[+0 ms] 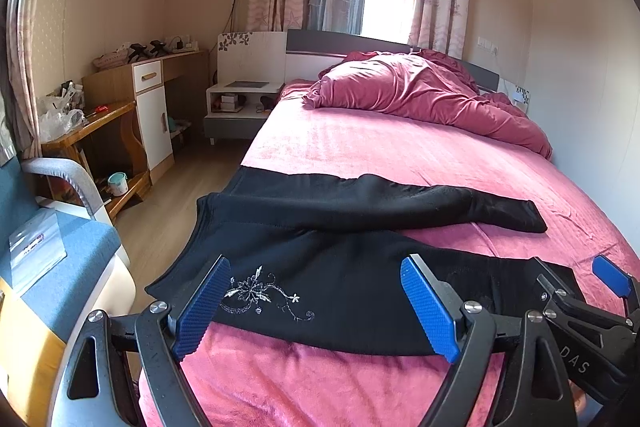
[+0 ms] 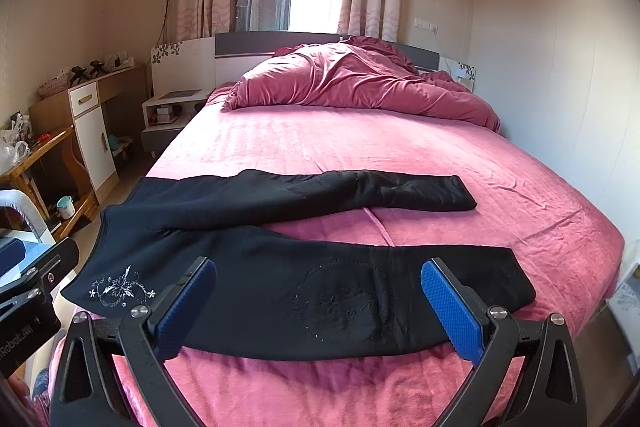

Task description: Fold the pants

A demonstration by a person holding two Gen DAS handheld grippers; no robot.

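Both claws, left gripper [image 1: 316, 303] and right gripper [image 2: 320, 307], are held wide open just short of the pants [image 2: 280, 267], whose legs run crosswise, waistband nearer the left.

The left gripper [image 1: 316, 301] and the right gripper [image 2: 318, 303] sit side by side at the near edge of the scene, both level and pointing toward the far end, blue-padded fingers [image 1: 430, 309] spread wide apart with nothing between them.
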